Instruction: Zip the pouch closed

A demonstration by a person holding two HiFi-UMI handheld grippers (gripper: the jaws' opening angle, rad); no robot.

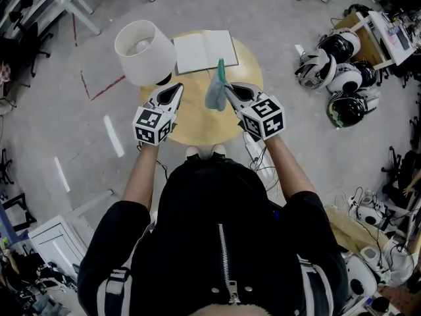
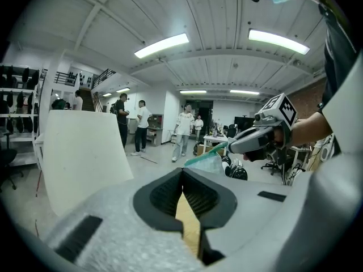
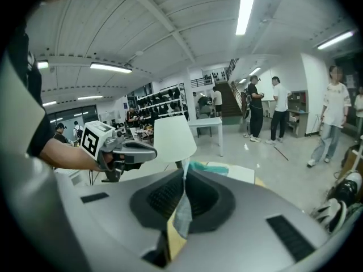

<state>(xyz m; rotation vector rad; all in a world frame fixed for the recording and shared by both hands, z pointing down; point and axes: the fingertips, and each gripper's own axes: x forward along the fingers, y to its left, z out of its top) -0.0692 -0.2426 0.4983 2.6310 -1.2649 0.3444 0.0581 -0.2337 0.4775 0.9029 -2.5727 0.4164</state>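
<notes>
Watching from beside the table, left to right.

- One lamp, white cone shade, stands at the left rim of the one round pale-wood table.
- One left gripper, grey-white with a black-and-white marker cube, sits just right of the lamp's base, over the table. Its jaws are fully together with nothing between the pads. In its own view only table wood shows through the slit below them.
- One open white notebook lies flat on the far side of the table, just beside the shade.
- One pouch, soft pale blue-grey fabric with a teal top edge, is between the two grippers and on the near side of the notebook.
- One right gripper, same build, has its jaws clamped on the pouch. Its own view shows a fold of the fabric pinched between the ribbed pads and running up out of the tips.
- The left gripper is apart from the pouch, no contact.
- In the left gripper view the pouch droops from the right gripper's tips, teal edge uppermost.
- Zip state: can't tell, no slider visible in any view.
- Can't tell if the pouch's lower edge touches the table.
- Two bare forearms, one behind each gripper.
- Right of the table, on the grey floor, is a heap of helmets, white and black, at least four.
</notes>
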